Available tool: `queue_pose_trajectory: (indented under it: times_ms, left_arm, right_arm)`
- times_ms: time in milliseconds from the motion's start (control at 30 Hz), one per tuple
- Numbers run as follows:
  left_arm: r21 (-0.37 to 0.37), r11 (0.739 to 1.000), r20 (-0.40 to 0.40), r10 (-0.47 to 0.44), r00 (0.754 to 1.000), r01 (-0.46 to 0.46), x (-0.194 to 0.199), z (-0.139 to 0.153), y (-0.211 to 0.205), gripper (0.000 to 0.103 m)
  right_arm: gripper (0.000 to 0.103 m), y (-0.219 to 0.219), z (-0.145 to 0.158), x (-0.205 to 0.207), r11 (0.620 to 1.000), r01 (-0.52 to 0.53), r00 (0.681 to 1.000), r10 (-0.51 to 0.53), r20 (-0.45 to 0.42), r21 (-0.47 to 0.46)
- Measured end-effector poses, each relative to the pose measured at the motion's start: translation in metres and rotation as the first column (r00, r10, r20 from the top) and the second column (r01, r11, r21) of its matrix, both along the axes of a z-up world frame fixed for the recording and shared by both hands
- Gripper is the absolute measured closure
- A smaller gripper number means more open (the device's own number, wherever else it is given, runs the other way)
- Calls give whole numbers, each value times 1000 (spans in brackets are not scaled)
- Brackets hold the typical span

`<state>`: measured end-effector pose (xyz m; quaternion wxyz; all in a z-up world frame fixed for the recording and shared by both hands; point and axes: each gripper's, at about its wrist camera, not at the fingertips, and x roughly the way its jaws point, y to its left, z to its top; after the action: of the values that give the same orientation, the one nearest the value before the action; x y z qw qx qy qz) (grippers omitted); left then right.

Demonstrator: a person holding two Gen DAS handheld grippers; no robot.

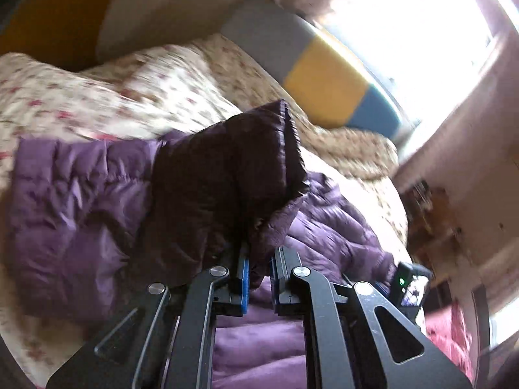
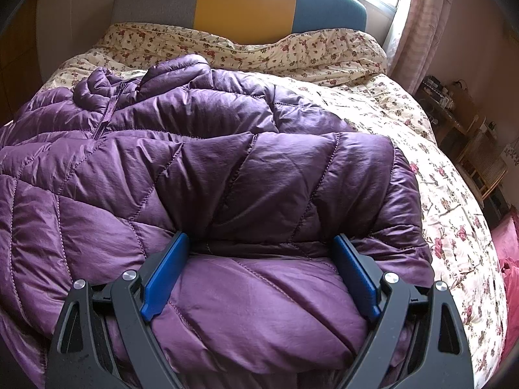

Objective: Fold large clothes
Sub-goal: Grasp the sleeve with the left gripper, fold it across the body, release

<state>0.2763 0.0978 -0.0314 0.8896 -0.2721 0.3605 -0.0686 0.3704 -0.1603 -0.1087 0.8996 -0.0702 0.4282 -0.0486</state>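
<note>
A purple quilted puffer jacket [image 2: 227, 168] lies spread on the bed, zipper and collar toward the headboard. My left gripper [image 1: 259, 259] is shut on a sleeve of the jacket [image 1: 233, 175] and holds it lifted above the rest of the jacket [image 1: 74, 201]. My right gripper [image 2: 261, 256] is open, its blue pads [image 2: 165, 272] wide apart and resting over the jacket's near part, with a folded-over sleeve lying just ahead of the fingers. The right gripper's body shows in the left wrist view [image 1: 410, 285].
The bed has a floral duvet [image 2: 405, 123] and a grey, yellow and blue headboard [image 2: 243, 3]. A bright window [image 1: 415, 26] and a curtain [image 2: 418, 26] stand at the right. Shelves with small items [image 2: 454, 107] line the right wall. Pink fabric [image 2: 509, 259] lies beside the bed.
</note>
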Motion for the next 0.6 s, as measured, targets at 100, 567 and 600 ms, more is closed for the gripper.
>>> queue_pose_trajectory:
  times_ms: [100, 567, 600]
  left_arm:
    - [-18, 997, -5, -74, 997, 74, 11, -9, -23, 93]
    - [-137, 919, 2, -373, 928, 369, 49, -34, -109, 93]
    - [-124, 921, -4, -372, 928, 369, 48, -35, -110, 93]
  right_arm:
    - [14, 0, 0, 0, 1000, 1, 1000, -1, 0, 0]
    - [14, 0, 0, 0, 1000, 1, 1000, -1, -1, -1]
    - [14, 0, 0, 0, 1000, 1, 1000, -1, -1, 0]
